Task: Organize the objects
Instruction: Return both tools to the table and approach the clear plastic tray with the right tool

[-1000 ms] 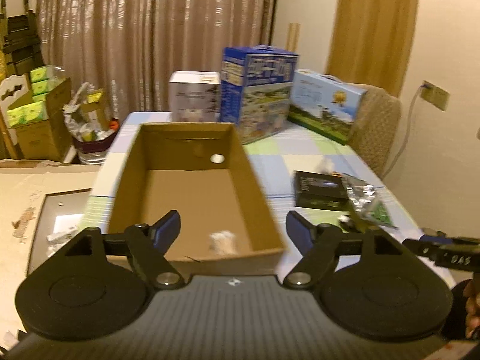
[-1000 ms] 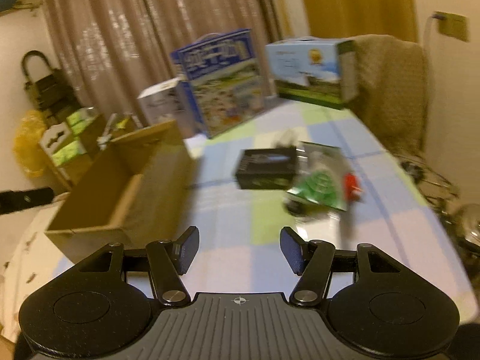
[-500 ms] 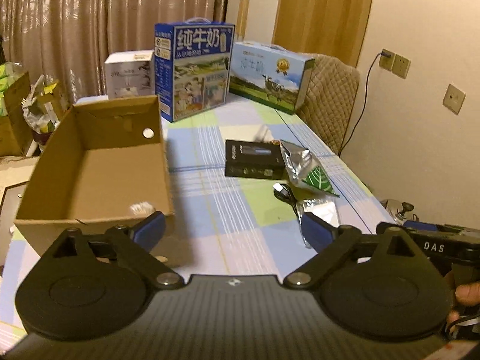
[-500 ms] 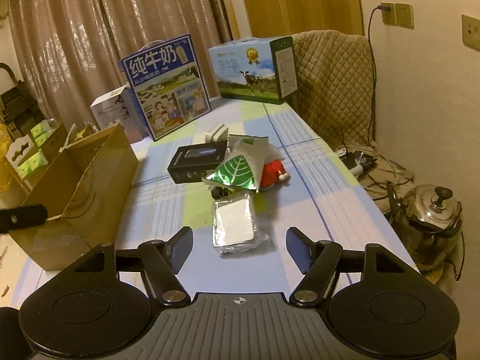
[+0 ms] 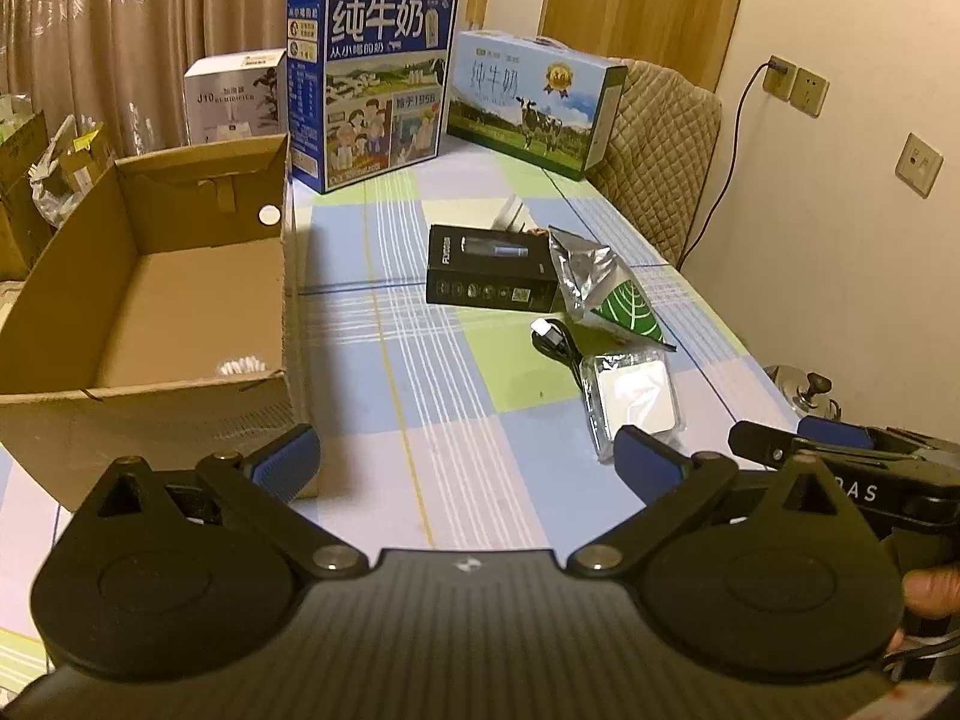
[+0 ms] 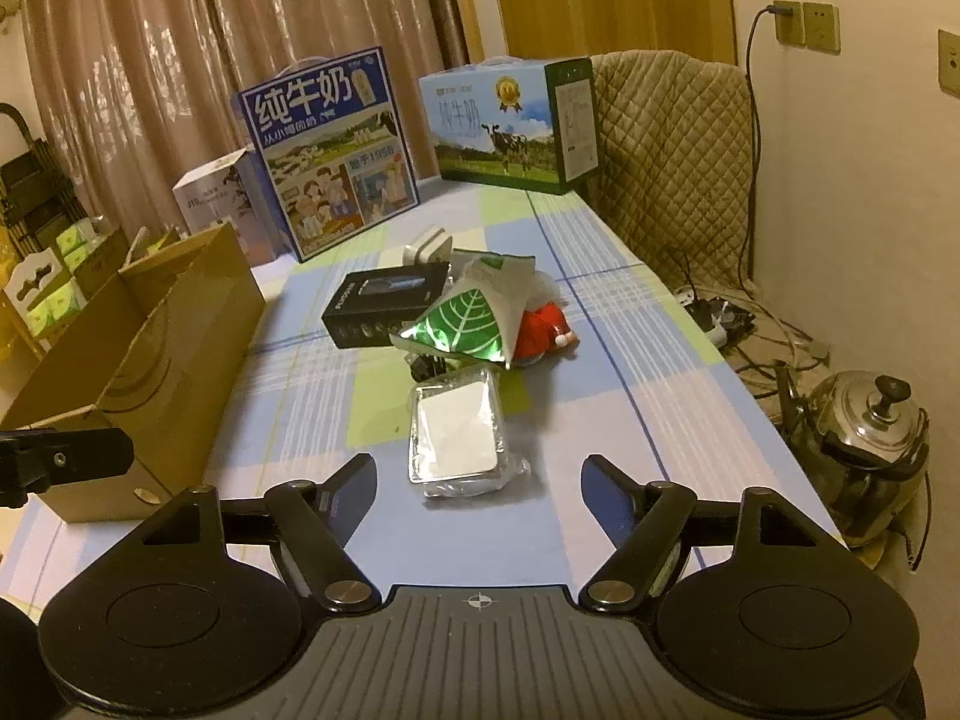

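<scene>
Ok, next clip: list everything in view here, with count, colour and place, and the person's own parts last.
box: 1, brown cardboard, open, left side of table
white item: 1, inside box, near front wall; cannot tell what
milk cartons: 2, blue, far end of table
white carton: 1, far end, left of the milk cartons
black box: 1, mid table
foil bag: 1, silver and green, overlapping the black box
red toy: 1, right of the bag
cable: 1, black, by the bag
clear packet: 1, white inside, nearest the tongs
charger: 1, white, behind the black box
kettle: 1, steel, floor right
left tongs: open, empty
right tongs: open, empty
</scene>
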`<state>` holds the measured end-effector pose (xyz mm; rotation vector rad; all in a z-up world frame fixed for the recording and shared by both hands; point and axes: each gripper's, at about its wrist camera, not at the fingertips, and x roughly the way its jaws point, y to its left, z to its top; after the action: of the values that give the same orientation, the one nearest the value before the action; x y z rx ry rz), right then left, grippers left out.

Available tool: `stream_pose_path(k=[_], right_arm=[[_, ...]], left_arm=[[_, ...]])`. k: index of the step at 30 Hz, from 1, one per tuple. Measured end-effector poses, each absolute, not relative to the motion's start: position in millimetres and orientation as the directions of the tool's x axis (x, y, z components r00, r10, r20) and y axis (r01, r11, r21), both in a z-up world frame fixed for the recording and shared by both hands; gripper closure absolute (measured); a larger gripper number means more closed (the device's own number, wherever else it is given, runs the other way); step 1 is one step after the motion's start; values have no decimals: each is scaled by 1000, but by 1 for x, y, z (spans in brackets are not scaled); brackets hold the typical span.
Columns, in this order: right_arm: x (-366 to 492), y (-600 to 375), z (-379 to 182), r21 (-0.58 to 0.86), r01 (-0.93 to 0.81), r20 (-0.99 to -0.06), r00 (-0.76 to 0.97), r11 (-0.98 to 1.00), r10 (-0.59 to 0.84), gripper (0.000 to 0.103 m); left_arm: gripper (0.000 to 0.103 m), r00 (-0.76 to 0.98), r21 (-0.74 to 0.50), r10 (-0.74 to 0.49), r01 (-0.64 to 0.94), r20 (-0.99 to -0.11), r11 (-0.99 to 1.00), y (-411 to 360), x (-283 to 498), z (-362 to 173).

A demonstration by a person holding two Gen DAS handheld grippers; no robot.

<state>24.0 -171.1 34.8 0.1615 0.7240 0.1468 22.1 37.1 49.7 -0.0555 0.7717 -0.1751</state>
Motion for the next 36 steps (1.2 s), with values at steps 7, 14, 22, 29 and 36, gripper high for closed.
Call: stream_pose_path(k=[7, 14, 22, 29, 36], right_arm=[[30, -168, 23, 186, -83, -665, 723, 979, 188, 30], [37, -164, 17, 175, -90, -673, 716, 980, 186, 29], [43, -160, 10, 165, -96, -687, 703, 982, 184, 29], [49, -158, 5, 157, -100, -694, 696, 983, 182, 29], [59, -154, 2, 135, -119, -686, 705, 984, 179, 29]], left_arm=[[1, 686, -129, -182, 128, -704, 983, 37, 29, 39], [1, 671, -145, -187, 118, -718, 982, 39, 34, 30], [1, 661, -162, -192, 108, -726, 981, 42, 40, 22], [1, 650, -173, -196, 99, -734, 980, 43, 43, 15], [1, 650, -170, -175, 71, -740, 983, 43, 49, 7]])
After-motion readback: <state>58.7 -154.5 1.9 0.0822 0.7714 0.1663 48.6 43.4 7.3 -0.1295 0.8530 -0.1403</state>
